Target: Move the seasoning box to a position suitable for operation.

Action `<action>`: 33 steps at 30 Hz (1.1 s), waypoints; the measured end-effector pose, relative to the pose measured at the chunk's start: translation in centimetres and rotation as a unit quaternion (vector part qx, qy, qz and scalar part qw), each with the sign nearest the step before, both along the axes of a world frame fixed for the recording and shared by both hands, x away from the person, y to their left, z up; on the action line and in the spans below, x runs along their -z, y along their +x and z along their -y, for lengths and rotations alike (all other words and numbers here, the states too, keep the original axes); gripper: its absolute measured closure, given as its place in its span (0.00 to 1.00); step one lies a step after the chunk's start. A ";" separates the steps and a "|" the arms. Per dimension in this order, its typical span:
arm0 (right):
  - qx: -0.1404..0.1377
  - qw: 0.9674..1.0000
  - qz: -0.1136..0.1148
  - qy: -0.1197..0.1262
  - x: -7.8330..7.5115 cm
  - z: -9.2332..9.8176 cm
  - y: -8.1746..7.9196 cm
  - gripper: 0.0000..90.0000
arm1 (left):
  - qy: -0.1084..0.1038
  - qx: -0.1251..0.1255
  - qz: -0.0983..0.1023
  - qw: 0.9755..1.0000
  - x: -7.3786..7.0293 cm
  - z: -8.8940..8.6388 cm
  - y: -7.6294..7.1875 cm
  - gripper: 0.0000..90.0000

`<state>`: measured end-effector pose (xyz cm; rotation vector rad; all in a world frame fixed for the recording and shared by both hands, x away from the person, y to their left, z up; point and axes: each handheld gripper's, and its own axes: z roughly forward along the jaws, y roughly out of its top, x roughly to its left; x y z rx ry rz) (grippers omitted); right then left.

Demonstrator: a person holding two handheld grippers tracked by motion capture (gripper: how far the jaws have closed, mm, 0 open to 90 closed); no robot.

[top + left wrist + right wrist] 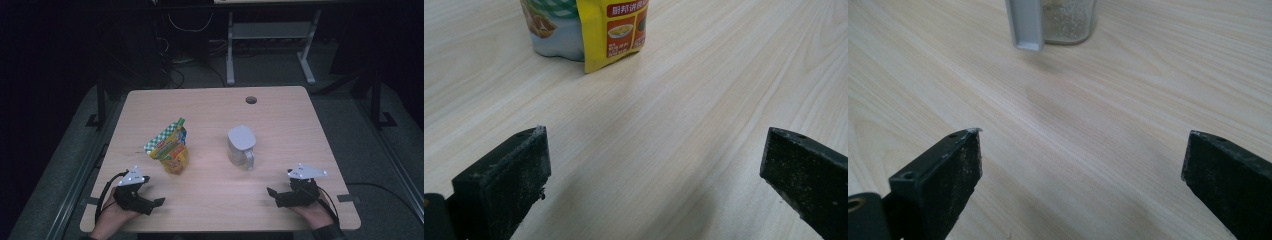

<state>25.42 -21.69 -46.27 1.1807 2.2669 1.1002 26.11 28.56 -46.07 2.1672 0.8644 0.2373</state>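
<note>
The pouch (pixel 170 147) that I faced with the left gripper stood upright on the wooden table (pixel 280 115), its top folded over and tilted. Its upper part carried a green-and-white chequered band; the body below was yellow with orange-red printed panels. In the left gripper view I saw the pouch's (pixel 589 30) lower part: a yellow flap with red picture panels and script, and beside it a pale rounded base with a green check above.

To the right of the pouch, well apart from it, stood a clear jug (pixel 241 146) with a pale grey lid and a handle that pointed towards my side of the table. In the right gripper view the jug (pixel 1068 20) showed its grey handle and a clear, speckled wall.

The left gripper (pixel 150 200) lay nearer to me than the pouch and a little to its left, its jaws spread wide with bare table between them. The right gripper (pixel 280 195) lay far right of the pouch, near the jug's handle side, and I held its jaws likewise wide apart, gripping nothing. A round hole (pixel 251 100) sat beyond the pouch, to its right.
</note>
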 end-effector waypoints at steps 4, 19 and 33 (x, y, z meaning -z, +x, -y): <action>0.000 1.000 0.000 -0.001 0.0 -0.1 -0.1 0.02 | 0.000 0.002 0.000 1.000 0.0 0.1 0.0 0.00; -0.017 1.000 0.003 0.019 -1.2 -1.7 0.5 0.05 | -0.008 0.006 -0.007 1.000 0.1 0.2 -0.1 0.00; -0.024 0.999 0.017 0.044 -2.1 -3.0 2.3 0.06 | -0.010 -0.004 0.000 1.000 0.0 -0.1 -0.5 0.00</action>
